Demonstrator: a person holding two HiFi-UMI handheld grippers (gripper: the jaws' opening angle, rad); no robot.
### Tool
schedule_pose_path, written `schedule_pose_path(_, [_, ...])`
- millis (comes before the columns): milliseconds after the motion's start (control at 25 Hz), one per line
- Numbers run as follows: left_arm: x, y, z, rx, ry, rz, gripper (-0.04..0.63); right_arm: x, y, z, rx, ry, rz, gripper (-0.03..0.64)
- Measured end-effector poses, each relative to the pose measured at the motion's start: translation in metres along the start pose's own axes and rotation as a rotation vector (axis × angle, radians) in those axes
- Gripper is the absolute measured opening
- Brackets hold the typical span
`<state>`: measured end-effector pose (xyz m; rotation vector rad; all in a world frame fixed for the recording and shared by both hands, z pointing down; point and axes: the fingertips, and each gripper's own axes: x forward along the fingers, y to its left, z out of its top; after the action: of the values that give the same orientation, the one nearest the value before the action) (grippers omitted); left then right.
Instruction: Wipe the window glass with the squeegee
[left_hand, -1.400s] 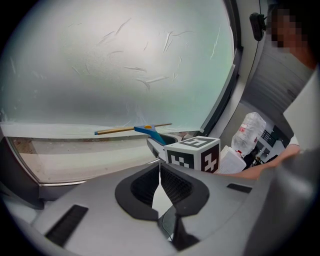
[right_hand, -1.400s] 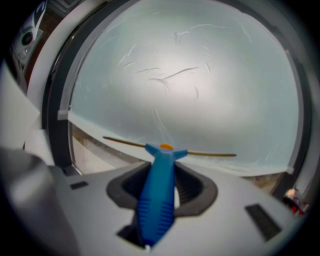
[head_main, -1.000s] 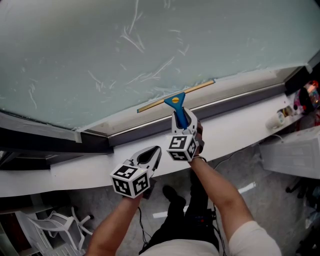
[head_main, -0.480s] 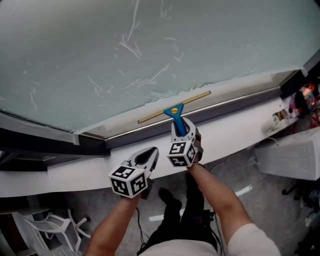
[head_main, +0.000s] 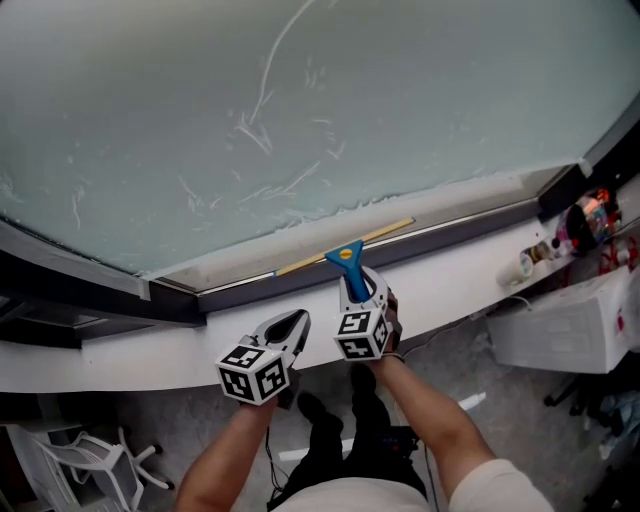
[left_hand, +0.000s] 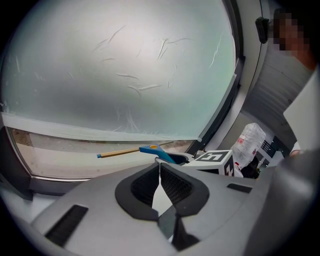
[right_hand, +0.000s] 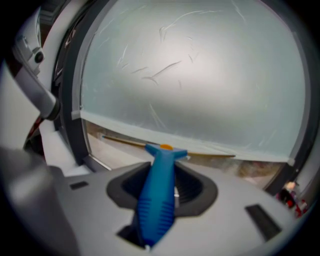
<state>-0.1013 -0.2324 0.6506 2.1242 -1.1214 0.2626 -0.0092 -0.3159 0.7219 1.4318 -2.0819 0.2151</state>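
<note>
The window glass (head_main: 300, 120) fills the upper head view, frosted with thin wet streaks. My right gripper (head_main: 358, 283) is shut on the blue handle of the squeegee (head_main: 350, 262). Its yellowish blade (head_main: 345, 246) lies slanted along the window's bottom frame, just under the glass edge. The right gripper view shows that handle (right_hand: 159, 195) running out between the jaws of the right gripper (right_hand: 162, 172), with the blade (right_hand: 210, 154) below the glass (right_hand: 200, 75). My left gripper (head_main: 297, 322) hangs to the left, shut and holding nothing. From the left gripper (left_hand: 159, 167) the squeegee (left_hand: 150, 149) shows beyond.
A white sill (head_main: 450, 275) runs under the dark window frame (head_main: 70, 270). Bottles and cans (head_main: 585, 215) crowd its right end, above a white box (head_main: 560, 320). A plastic bottle (left_hand: 248, 145) stands at the right. A white chair (head_main: 90, 465) is on the floor lower left.
The squeegee has come down off the lower edge of the glass onto the bottom frame. Both grippers have drawn lower and closer to the sill.
</note>
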Motion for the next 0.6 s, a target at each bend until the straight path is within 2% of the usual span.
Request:
schedule_pose_path(320, [-0.005,-0.026,0.007,-0.045,-0.063,0.021,0.034,-0.041,-0.024,0.003,-0.021,0.016,0.027,0.155])
schedule_pose_path(600, [-0.014,-0.048,0.011,-0.077,-0.131,0.062,0.034,-0.074,-0.030,0.007,0.009,0.009,0.120,0.155])
